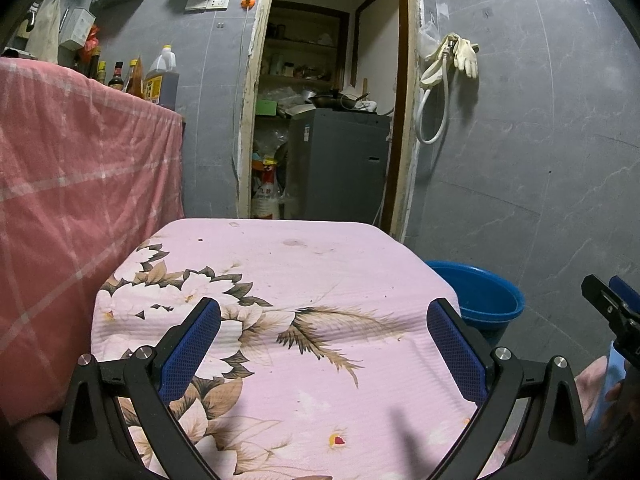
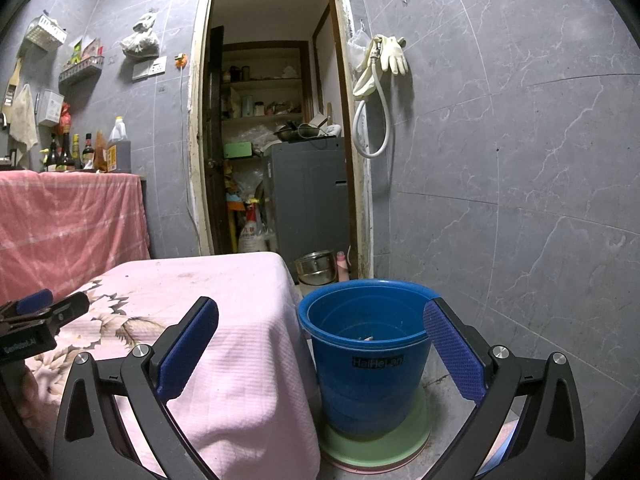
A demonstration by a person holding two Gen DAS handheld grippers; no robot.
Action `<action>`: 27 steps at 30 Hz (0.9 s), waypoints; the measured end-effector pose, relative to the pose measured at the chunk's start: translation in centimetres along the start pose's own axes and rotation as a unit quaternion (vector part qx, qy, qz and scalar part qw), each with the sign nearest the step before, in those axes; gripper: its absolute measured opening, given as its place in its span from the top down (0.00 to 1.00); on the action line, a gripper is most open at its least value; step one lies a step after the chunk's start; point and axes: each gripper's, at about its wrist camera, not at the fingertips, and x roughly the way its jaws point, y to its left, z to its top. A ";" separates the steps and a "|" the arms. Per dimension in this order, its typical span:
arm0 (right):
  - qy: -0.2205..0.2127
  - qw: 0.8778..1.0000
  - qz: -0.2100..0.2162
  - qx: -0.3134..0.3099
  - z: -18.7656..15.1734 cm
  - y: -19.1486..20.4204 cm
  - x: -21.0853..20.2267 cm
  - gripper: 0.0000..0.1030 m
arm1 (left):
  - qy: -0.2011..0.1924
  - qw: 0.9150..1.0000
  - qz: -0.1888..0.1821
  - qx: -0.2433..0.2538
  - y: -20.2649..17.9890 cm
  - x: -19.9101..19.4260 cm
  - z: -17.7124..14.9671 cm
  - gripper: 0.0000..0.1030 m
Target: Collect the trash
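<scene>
A blue plastic bucket (image 2: 366,356) stands on a green disc on the floor, right of a small table under a pink floral cloth (image 2: 224,320). Some pale scraps (image 2: 366,338) lie in the bucket's bottom. My right gripper (image 2: 320,344) is open and empty, just in front of the bucket and above its near rim. My left gripper (image 1: 324,344) is open and empty, held over the pink cloth (image 1: 280,280). The bucket's rim shows in the left wrist view (image 1: 480,292) past the table's right edge. No loose trash shows on the cloth.
A taller surface under a pink checked cloth (image 1: 72,168) stands at the left with bottles (image 1: 160,76) on it. An open doorway (image 2: 276,140) behind leads to a storeroom with a grey appliance (image 2: 308,192). A steel pot (image 2: 316,266) sits on the floor. Gloves and a hose (image 2: 380,68) hang on the wall.
</scene>
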 end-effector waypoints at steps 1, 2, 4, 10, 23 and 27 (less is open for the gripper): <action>0.000 1.000 0.000 0.000 0.0 0.0 0.0 0.00 | 0.000 1.000 0.000 0.000 0.0 0.0 0.0 0.02; 0.000 1.000 0.000 0.000 0.0 0.0 0.0 0.00 | 0.000 1.000 -0.001 0.000 0.0 0.0 0.0 0.02; 0.000 1.000 0.000 0.000 0.0 0.0 0.0 0.00 | 0.000 1.000 0.000 0.000 0.0 0.0 0.0 0.02; 0.000 1.000 0.000 0.000 0.0 0.0 0.0 0.00 | 0.000 1.000 0.000 0.000 -0.1 0.0 0.0 0.02; 0.000 1.000 0.000 0.000 0.0 0.1 0.0 0.00 | 0.000 1.000 0.000 0.000 -0.4 0.0 -0.1 0.02; 0.000 1.000 0.000 0.000 0.1 0.2 0.0 0.00 | 0.001 1.000 0.000 0.000 -0.3 0.0 -0.1 0.02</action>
